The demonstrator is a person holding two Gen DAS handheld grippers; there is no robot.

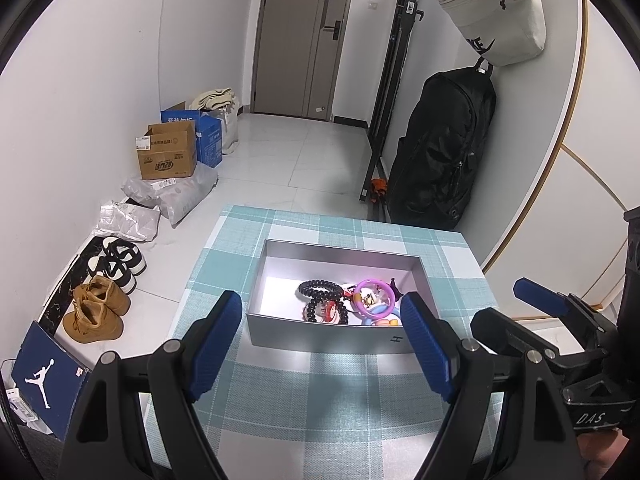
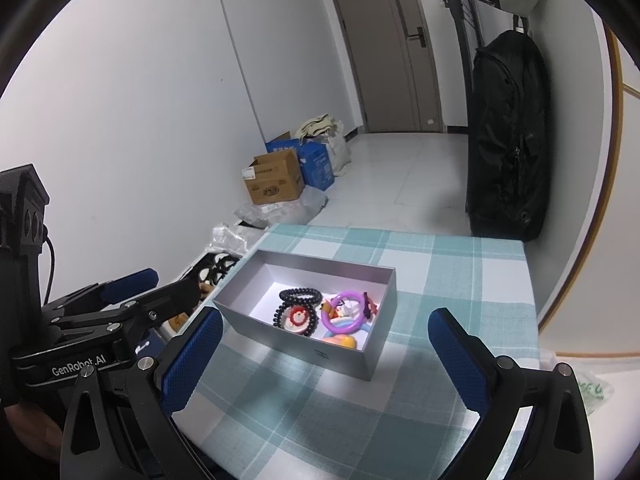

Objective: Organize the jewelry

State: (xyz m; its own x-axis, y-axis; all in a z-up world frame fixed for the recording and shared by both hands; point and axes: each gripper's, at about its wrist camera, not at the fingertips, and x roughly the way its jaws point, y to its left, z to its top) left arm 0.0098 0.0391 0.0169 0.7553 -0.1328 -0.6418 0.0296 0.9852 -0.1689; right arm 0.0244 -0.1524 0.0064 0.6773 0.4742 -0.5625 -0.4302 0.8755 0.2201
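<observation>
A grey open box (image 1: 320, 338) (image 2: 296, 344) stands on a small table with a teal checked cloth (image 1: 304, 392) (image 2: 440, 280). Inside lie a black bead bracelet (image 1: 320, 289) (image 2: 300, 295), a purple ring bracelet (image 1: 376, 298) (image 2: 347, 318), a red piece and other small coloured items. My left gripper (image 1: 324, 344) is open and empty, just in front of the box. My right gripper (image 2: 326, 356) is open and empty, near the box's front. Each gripper shows at the edge of the other's view.
Cardboard boxes (image 1: 168, 156) (image 2: 276, 182), plastic parcels and shoes (image 1: 96, 312) lie on the floor to the left. A black bag (image 1: 440, 148) (image 2: 508, 136) hangs by the right wall. A door (image 1: 300, 36) is at the back.
</observation>
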